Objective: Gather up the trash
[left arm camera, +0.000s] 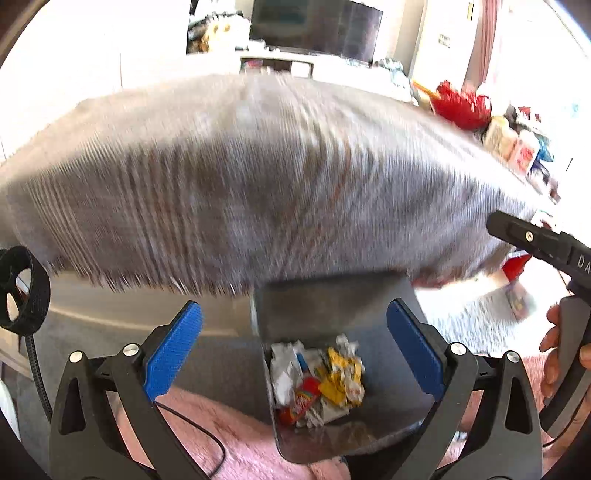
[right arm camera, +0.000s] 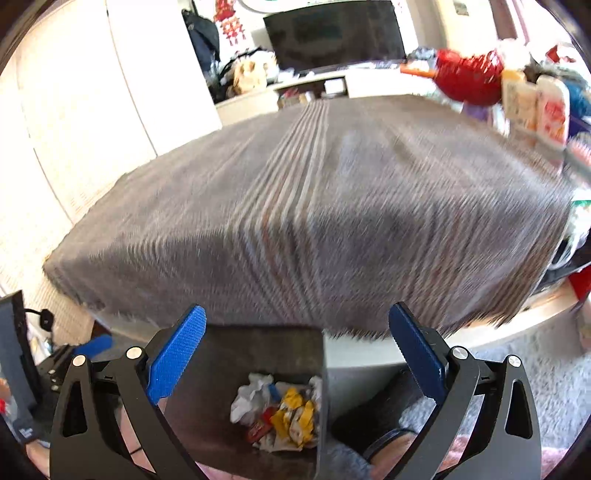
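both grippers hang above a dark grey bin (left arm camera: 332, 306) that stands on the floor at the foot of a low counter (right arm camera: 369, 354). a grey striped cloth (left arm camera: 240, 177) covers the counter and its fringed edge hangs over the front, just behind the bin.

the left gripper (left arm camera: 294, 347) has its jaws spread wide, blue pads (left arm camera: 173, 350) apart on either side of the bin's opening, with nothing between them. the right gripper (right arm camera: 297, 352) is the same: jaws wide, nothing held, the bin below and slightly to the left of its middle.

the trash (left arm camera: 317, 380) lies in the bottom of the bin: crumpled white paper, a yellow wrapper and a red wrapper, bunched together against one wall. in the right wrist view the same heap (right arm camera: 280, 417) sits against the bin's right wall.

in the left wrist view the right gripper's black body reaches in from the right edge, and a hand (left arm camera: 554, 354) grips its handle. a pink fluffy rug (left arm camera: 229, 435) lies beside the bin on the left, a pale grey rug (right arm camera: 535, 387) on the right.

beyond the counter, blurred, are a red bag (right arm camera: 469, 74), some bottles (right arm camera: 535, 103) and a dark screen (right arm camera: 332, 33).
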The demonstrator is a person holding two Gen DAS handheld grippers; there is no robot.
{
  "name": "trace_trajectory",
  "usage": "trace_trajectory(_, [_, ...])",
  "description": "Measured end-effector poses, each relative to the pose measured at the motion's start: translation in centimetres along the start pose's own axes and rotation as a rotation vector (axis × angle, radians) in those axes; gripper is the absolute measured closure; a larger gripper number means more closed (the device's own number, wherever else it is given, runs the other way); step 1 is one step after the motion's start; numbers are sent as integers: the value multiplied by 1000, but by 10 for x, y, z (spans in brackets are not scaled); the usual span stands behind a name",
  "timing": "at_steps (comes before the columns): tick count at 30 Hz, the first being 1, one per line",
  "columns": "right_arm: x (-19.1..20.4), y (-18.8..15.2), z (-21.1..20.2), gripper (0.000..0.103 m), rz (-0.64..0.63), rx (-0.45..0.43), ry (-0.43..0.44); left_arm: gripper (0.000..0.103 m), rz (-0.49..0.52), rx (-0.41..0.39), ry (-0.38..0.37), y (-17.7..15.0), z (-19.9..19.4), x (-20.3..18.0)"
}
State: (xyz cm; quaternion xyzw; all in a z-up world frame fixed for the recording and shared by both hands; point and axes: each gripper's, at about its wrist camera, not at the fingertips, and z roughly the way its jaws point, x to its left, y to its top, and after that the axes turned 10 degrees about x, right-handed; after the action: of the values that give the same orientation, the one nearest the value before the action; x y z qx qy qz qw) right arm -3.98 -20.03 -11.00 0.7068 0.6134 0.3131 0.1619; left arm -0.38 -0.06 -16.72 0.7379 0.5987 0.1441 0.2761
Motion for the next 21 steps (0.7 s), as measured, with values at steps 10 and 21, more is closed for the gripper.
trace_trajectory(10, [-17, 30, -34, 3, 51, -149, -70, 8, -9, -184, 87, 48, -46, 14])
trace_trajectory(21, [-7, 57, -73, 3, -7, -288, -155, 8, 6, -334, 119, 86, -91, 16])
